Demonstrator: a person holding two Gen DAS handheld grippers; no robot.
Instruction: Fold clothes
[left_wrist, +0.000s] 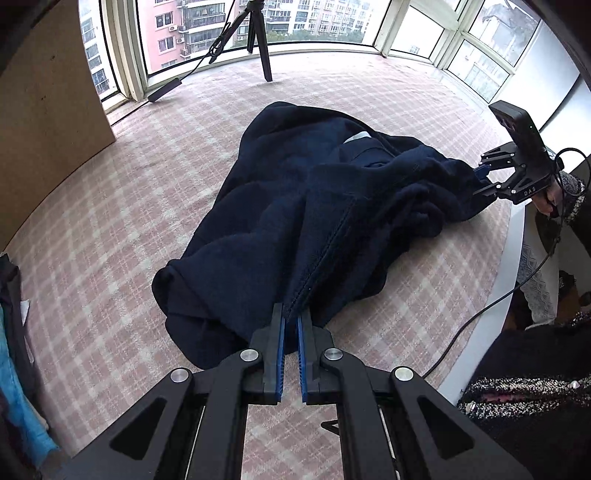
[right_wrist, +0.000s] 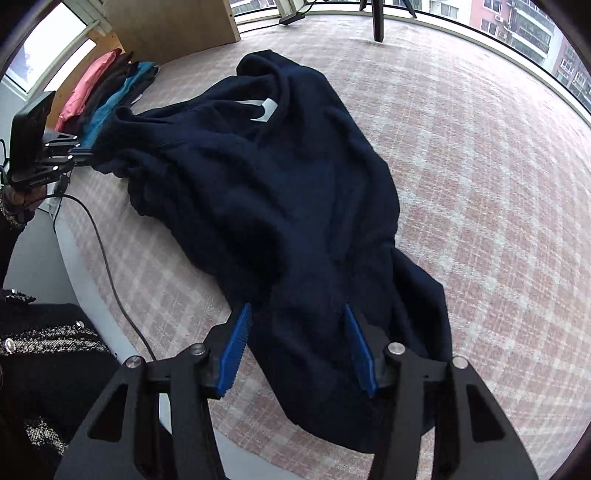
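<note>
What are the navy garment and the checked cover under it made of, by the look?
Navy garment: looks like thick, matte fleece or knit; nubbly pile, soft bulky folds, a stitched seam running to the left tongs. Checked cover: seemingly woven cloth, flat, matte, pink-and-white plaid. Neither fibre can be confirmed.

The sweater (left_wrist: 314, 206) lies on the checked cloth (left_wrist: 110, 206), with stacked clothes (right_wrist: 107, 88) beside it.

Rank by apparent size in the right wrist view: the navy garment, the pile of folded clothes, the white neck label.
1. Navy garment: fills most of the middle of the view.
2. Pile of folded clothes: smaller, though it lies farther from the camera, so its true size is unsure.
3. White neck label: smallest by far.
</note>
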